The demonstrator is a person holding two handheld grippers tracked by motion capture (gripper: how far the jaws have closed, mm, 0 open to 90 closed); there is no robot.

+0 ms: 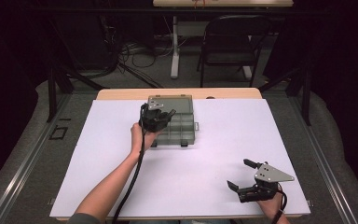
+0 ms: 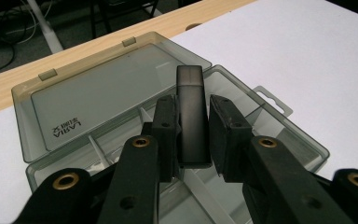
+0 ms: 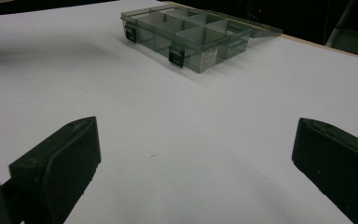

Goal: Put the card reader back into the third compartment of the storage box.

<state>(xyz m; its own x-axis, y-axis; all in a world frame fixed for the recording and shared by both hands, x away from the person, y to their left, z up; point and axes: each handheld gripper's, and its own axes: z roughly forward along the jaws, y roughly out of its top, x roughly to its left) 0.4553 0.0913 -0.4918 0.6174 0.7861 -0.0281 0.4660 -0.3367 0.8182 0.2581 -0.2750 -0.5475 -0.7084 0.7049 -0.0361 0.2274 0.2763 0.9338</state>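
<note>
A smoky clear compartment box [image 1: 187,130] lies open at the table's far middle, its lid [image 2: 102,93] folded flat behind it. My left gripper [image 1: 161,116] hovers over the box's left part, shut on a slim black bar [image 2: 191,112] that sticks out forward past the pads [image 2: 165,123]. Below the bar lie dividers and compartments [image 2: 303,144]. My right gripper [image 1: 238,173] rests near the front right of the table, wide open with nothing between its fingers [image 3: 60,158]. The box [image 3: 191,35] sits far ahead of it, latches facing that gripper.
A white sheet [image 1: 205,186] covers the wooden table [image 1: 121,94]. Behind the table stand a dark folding chair [image 1: 230,46], a white desk leg [image 1: 175,46] and floor cables. Metal rails run along both sides of the table.
</note>
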